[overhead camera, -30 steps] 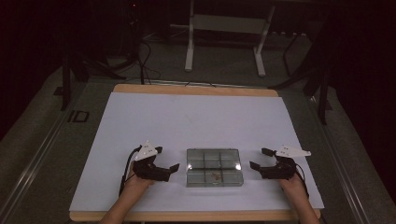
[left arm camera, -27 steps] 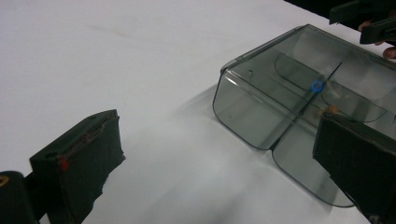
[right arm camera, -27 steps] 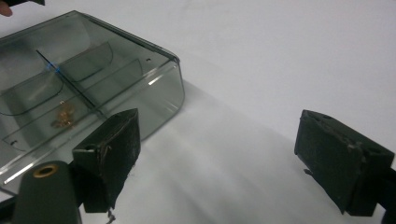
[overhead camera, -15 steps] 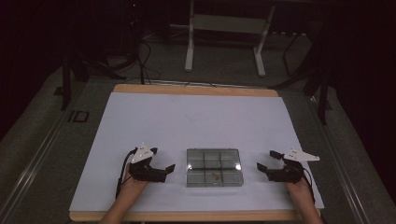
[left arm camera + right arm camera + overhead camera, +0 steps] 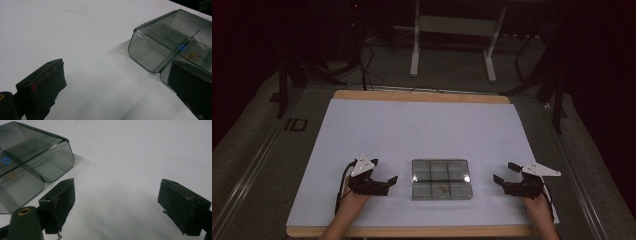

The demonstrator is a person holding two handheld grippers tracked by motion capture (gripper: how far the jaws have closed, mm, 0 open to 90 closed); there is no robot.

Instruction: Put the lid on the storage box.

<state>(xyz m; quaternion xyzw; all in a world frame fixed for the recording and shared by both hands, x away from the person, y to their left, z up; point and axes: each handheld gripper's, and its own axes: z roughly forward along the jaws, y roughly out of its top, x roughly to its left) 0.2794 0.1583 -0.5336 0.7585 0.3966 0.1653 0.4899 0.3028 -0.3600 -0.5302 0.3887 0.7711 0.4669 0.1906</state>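
Lying between both open fingers (image 5: 393, 178), compartment box (image 5: 441, 178)

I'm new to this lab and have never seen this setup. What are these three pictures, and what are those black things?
No robot here: a person holds a hand-held grasping tool in each hand. The high view looks down on the table from above the person's side: the left tool and the right tool sit either side of a clear compartment box on a white sheet. The other two pictures come from cameras riding on each tool, looking along its two black jaws. Both tools are open and hold nothing. Inside the box a small blue ring and something small and orange-brown show; I cannot tell what they are.
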